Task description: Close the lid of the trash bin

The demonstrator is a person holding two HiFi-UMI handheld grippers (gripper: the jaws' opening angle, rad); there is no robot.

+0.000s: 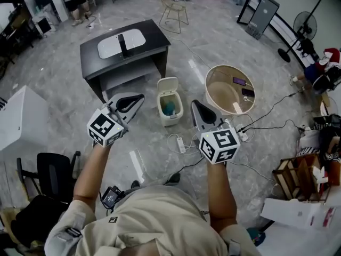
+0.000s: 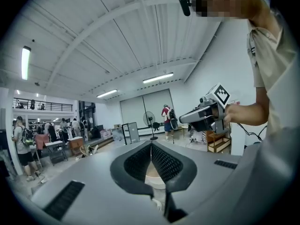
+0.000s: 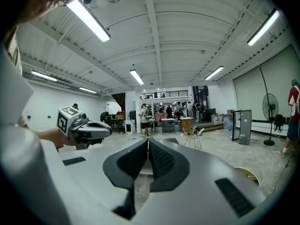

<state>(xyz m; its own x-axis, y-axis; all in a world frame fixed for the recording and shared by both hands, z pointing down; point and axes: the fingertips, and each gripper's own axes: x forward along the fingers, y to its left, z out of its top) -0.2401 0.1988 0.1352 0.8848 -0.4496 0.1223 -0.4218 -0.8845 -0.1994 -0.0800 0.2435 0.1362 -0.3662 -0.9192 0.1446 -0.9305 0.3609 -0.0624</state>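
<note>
Left claw (image 1: pixel 139 98): jaws together on nothing, held up just left of the trash bin (image 1: pixel 171 120), likely readied for the closing push.
Right claw (image 1: pixel 195 104): pressed together too, empty, just right of the bin.
Lid (image 1: pixel 168 84): standing open at the bin's far edge.
Inside: a teal lump (image 1: pixel 168 109), unclear what.
Round tub (image 1: pixel 207 87): further right of the bin, holding small items.

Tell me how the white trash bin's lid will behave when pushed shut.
The lid stands open at the far edge, apparently hinged, so it should probably swing down easily. The trash bin looks small and free-standing on the floor, so a sideways push may slide or tip it.
</note>
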